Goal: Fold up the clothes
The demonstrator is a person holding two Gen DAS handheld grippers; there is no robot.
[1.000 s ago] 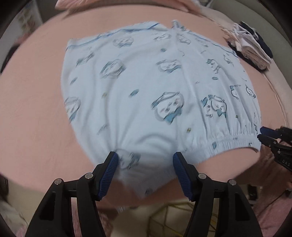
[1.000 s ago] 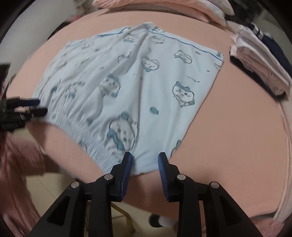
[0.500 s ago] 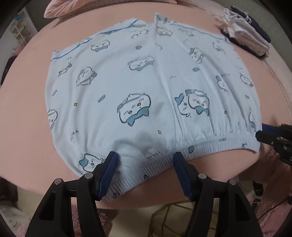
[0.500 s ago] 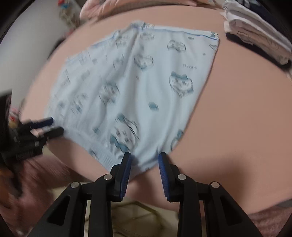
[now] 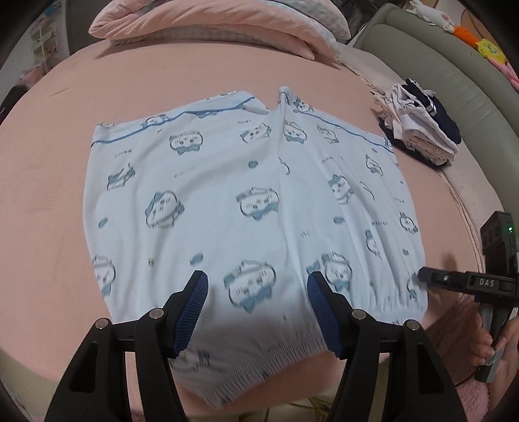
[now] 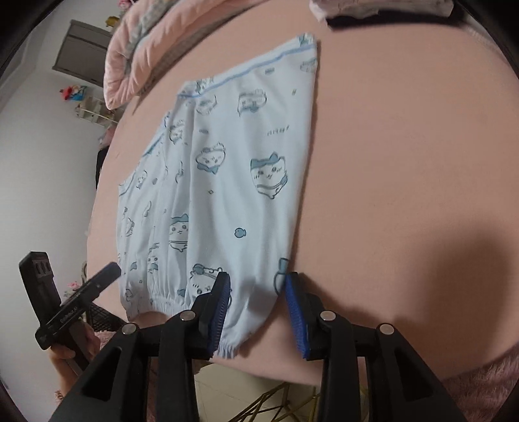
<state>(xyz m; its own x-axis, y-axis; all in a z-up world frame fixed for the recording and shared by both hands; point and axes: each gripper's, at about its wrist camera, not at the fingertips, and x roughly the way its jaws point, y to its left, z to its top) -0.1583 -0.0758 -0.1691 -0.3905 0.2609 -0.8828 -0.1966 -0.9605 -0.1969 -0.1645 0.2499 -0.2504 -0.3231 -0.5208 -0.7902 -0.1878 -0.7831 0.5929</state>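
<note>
While both grippers sit at the near hem, counts left to right:
Bedsheet: one pink bed surface (image 5: 48, 194), everything rests on it.
Shorts: one pale blue pair (image 5: 246, 207) with cartoon print, spread flat mid-bed, elastic waistband at the near edge, two leg hems far side.
Left gripper: one (image 5: 258, 292), two blue-padded fingers spread wide above the waistband, gripping nothing.
Right gripper: one (image 6: 258, 292), fingers apart, straddling the waistband's right corner, not clamped.
Folded pile: one stack of clothes (image 5: 421, 126), far right, well apart from shorts.
Pillow: one pink (image 5: 211, 29), far edge.
</note>
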